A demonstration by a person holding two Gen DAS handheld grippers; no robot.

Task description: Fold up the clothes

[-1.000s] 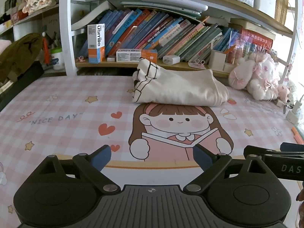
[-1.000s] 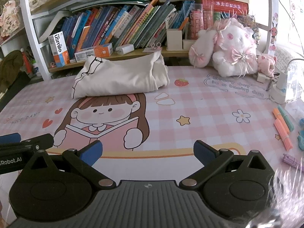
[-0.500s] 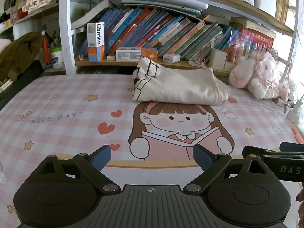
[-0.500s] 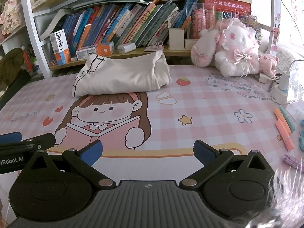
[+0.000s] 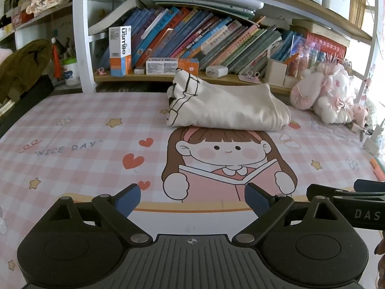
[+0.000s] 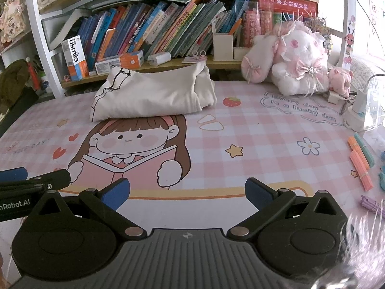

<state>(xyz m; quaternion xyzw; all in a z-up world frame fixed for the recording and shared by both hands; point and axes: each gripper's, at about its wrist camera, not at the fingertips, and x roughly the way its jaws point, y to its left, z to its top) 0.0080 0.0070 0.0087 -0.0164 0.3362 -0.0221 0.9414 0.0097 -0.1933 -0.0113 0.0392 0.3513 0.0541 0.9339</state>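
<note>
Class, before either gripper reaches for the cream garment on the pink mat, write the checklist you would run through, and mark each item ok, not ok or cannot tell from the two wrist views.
1. Left gripper open, nothing between its fingers: ok.
2. Right gripper open, nothing between its fingers: ok.
3. Cream garment within view of both cameras: ok.
4. Mat between grippers and garment free of objects: ok.
5. Garment spread flat for folding: not ok, it lies bunched.
6. Plush toy clear of the garment: ok, a gap shows.
</note>
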